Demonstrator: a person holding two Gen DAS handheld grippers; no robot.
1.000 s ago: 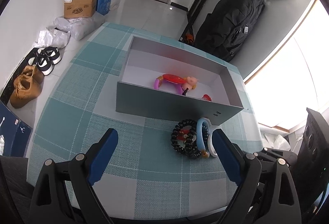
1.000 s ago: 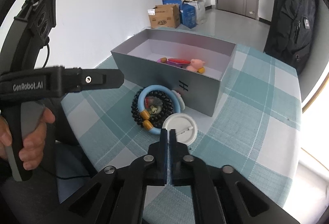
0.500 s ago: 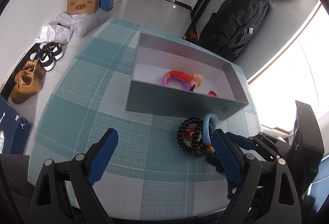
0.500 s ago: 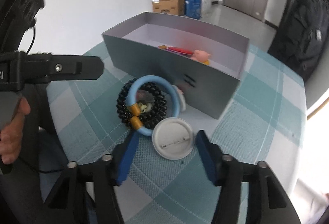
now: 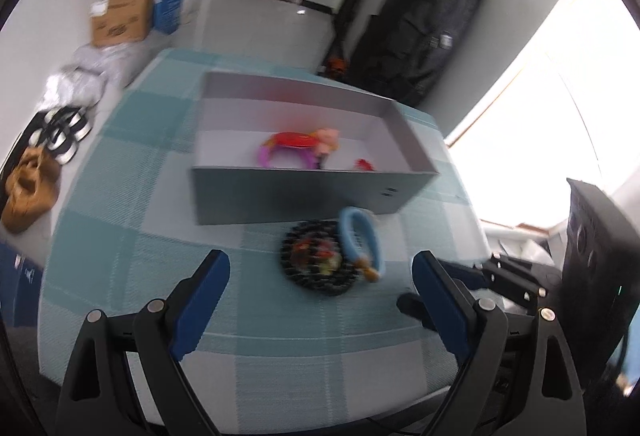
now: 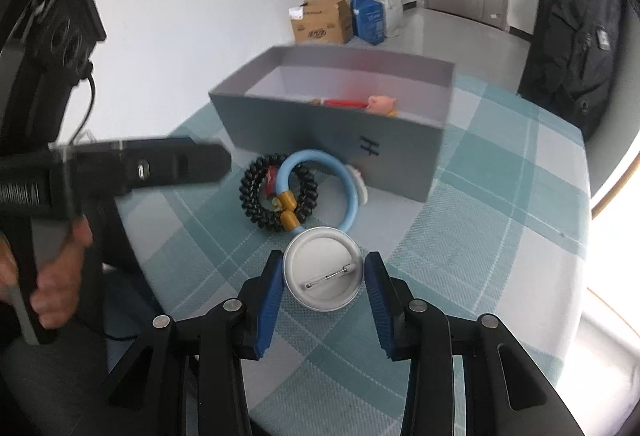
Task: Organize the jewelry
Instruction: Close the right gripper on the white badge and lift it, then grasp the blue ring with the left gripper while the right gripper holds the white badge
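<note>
A white pin badge [image 6: 320, 256] lies face down on the checked tablecloth, its pin showing. My right gripper [image 6: 324, 268] has both blue pads against the badge's sides. Just beyond it, a light blue ring bracelet [image 6: 352, 188] leans over a black bead bracelet [image 6: 252, 192]. Behind them stands an open grey box [image 6: 320, 140] with a pink pig charm [image 6: 382, 103] and red and purple pieces [image 5: 296, 140] inside. My left gripper [image 5: 320, 260] hovers wide open and empty above the table, in front of the bracelets [image 5: 316, 276].
A hand [image 6: 52, 276] holds the left gripper's handle at the table's left side. A black backpack [image 5: 416, 36] leans on the far wall. Cardboard boxes [image 5: 120, 20] and shoes [image 5: 28, 176] sit on the floor. The table edge [image 5: 280, 424] runs near the grippers.
The right gripper's jaws went from shut to spread wide, moved forward over the badge, then narrowed onto its sides. The left gripper stayed open and rolled slightly.
</note>
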